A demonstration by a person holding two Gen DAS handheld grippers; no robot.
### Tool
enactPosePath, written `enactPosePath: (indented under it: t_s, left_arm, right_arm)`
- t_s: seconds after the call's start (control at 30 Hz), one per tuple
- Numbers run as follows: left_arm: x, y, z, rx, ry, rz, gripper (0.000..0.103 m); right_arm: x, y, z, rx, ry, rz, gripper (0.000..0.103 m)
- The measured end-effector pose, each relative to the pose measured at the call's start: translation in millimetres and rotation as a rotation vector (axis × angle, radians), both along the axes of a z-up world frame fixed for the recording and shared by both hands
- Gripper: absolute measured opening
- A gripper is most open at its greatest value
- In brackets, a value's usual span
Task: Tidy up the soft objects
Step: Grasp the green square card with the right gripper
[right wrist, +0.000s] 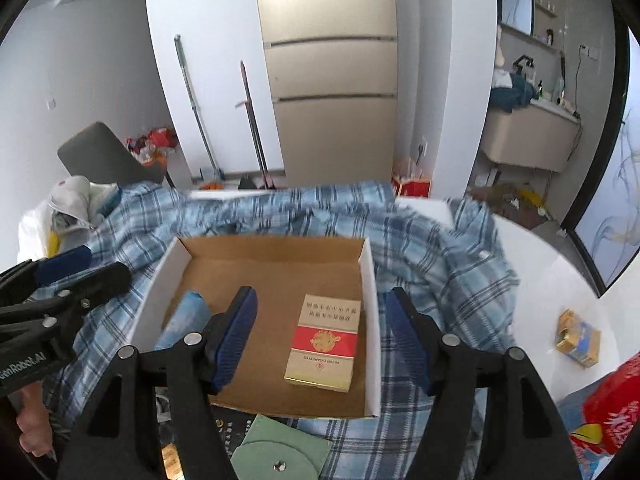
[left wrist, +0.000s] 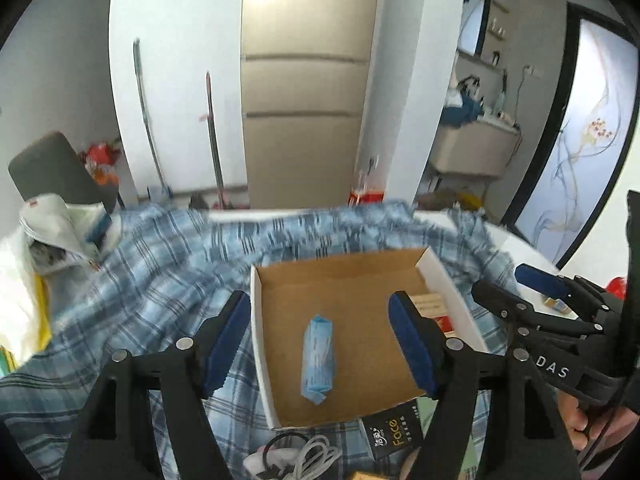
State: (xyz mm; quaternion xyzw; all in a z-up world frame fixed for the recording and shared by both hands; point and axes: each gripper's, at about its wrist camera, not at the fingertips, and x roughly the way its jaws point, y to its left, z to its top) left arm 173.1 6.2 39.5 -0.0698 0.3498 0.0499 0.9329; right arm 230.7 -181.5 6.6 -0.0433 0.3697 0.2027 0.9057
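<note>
An open cardboard box (left wrist: 264,352) with white outer walls sits on a blue plaid cloth (left wrist: 160,264). A light blue tissue pack (left wrist: 318,356) lies inside it; it shows in the right wrist view (right wrist: 186,316) at the box's left side. A red and gold cigarette pack (right wrist: 326,342) lies in the box (right wrist: 370,320) to the right. My left gripper (left wrist: 320,344) is open, above the tissue pack, empty. My right gripper (right wrist: 322,336) is open, above the cigarette pack, empty.
The plaid cloth (right wrist: 440,248) covers a white table (right wrist: 540,280). A black "Face" packet (left wrist: 394,436) and a white cable (left wrist: 316,460) lie near the box's front. A small gold and blue pack (right wrist: 578,338) and a red bag (right wrist: 612,416) lie right. A white bag (left wrist: 24,280) stands left.
</note>
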Motion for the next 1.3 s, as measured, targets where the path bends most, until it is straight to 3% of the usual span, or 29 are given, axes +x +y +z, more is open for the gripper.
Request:
enactPosePath:
  t_s: [0.23, 0.3, 0.4, 0.5, 0.6, 0.63, 0.87, 1.0, 1.3]
  left_arm:
    - [-55, -9, 30, 0.005, -0.119, -0.085, 0.076]
    - [-72, -12, 33, 0.002, -0.151, -0.111, 0.085]
    - [-97, -14, 36, 0.012, -0.22, -0.123, 0.086]
    - [-117, -13, 34, 0.021, -0.269, -0.117, 0.086]
    - [-130, -8, 25, 0.009, -0.295, -0.106, 0.091]
    - [-132, -6, 22, 0.011, -0.295, -0.1, 0.093]
    - [-136, 0, -22, 0.031, -0.275, -0.092, 0.097]
    - [-141, 1, -47, 0.078, -0.329, -0.071, 0.097]
    - [-131, 2, -60, 0.06, -0.28, -0.107, 0.097]
  right_arm:
    - [-38, -11, 31, 0.016, -0.082, -0.021, 0.066]
    - [-52, -13, 35, 0.024, -0.098, -0.02, 0.066]
    - [-72, -14, 37, 0.035, -0.109, -0.022, 0.067]
    - [-88, -16, 33, 0.046, -0.115, -0.032, 0.075]
    - [-102, -19, 25, 0.064, -0.123, -0.063, 0.093]
    - [-105, -20, 22, 0.07, -0.121, -0.067, 0.095]
    - [-119, -20, -1, 0.048, -0.102, -0.068, 0.097]
    - [-117, -19, -24, 0.066, -0.072, -0.064, 0.097]
    - [-96, -13, -78, 0.025, 0.077, -0.05, 0.097]
